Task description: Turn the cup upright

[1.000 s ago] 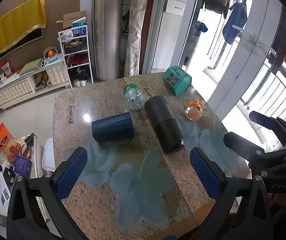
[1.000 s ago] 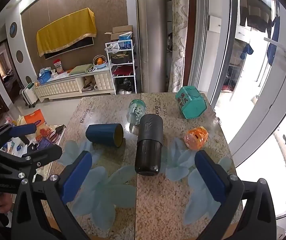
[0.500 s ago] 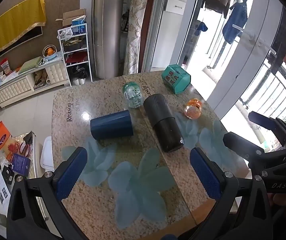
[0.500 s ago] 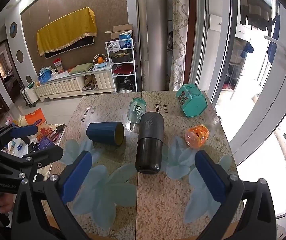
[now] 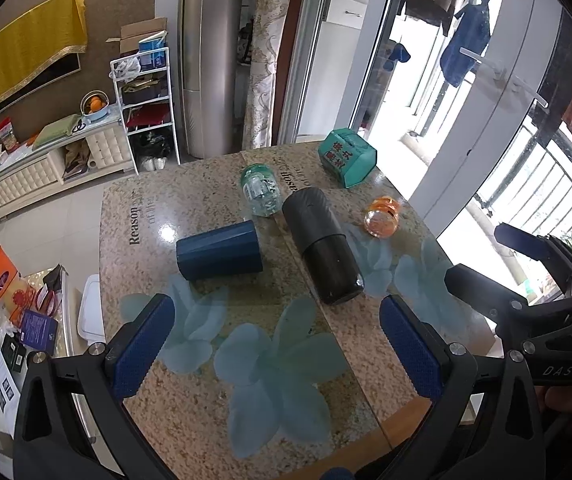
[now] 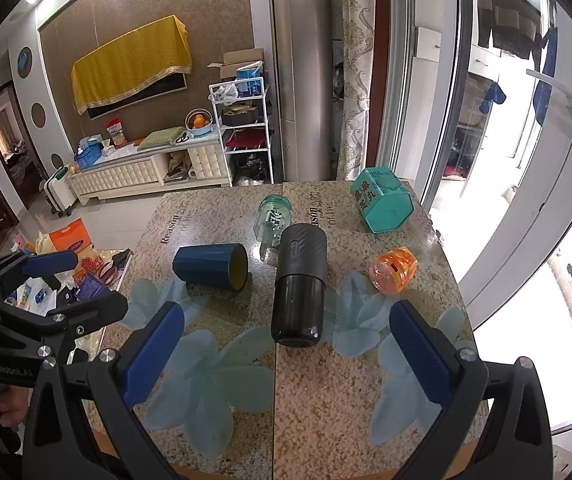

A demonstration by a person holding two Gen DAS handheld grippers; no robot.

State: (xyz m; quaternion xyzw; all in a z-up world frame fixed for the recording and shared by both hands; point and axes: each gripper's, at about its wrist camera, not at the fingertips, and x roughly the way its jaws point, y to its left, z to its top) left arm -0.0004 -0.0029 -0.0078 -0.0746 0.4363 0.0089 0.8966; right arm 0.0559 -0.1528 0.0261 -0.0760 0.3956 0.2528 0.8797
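You are over a speckled stone table [image 5: 214, 420] printed with pale blue flowers, in a living room with a white shelf rack [image 6: 242, 132] and a balcony door behind it. The dark blue cup [image 5: 220, 250] lies on its side on the left half of the table, its open mouth turned toward the middle of the table, as your right wrist view shows [image 6: 210, 266]. Just beside that mouth lies a black cylindrical bottle [image 5: 322, 250], also on its side, with a small gap between the two. Beyond them a clear green-capped jar [image 5: 260, 190] lies tipped over, a teal hexagonal tin [image 5: 348, 158] sits near the far edge, and an orange jar [image 5: 382, 216] lies to the right of the bottle.

Your left gripper [image 5: 274, 348] is spread wide and holds nothing, above the near part of the table, well short of the cup. Your right gripper [image 6: 286, 352] is equally wide and empty, with the bottle's near end between its fingers in view
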